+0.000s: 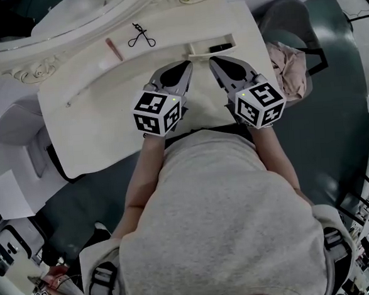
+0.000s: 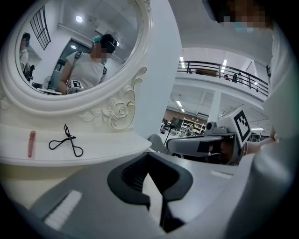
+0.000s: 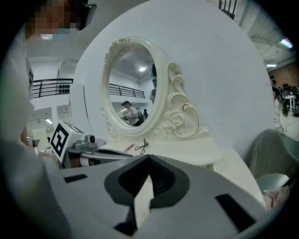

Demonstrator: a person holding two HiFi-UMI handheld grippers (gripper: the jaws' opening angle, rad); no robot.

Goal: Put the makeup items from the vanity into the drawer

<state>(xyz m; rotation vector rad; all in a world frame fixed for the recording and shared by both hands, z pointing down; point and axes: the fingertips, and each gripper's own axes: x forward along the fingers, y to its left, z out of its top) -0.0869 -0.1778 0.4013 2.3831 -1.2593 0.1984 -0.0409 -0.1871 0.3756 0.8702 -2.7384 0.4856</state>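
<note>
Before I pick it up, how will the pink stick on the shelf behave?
The pink stick looks slim and rounded, so it may roll if nudged. It seems small, probably light. The shelf looks smooth, so it could slide.
</note>
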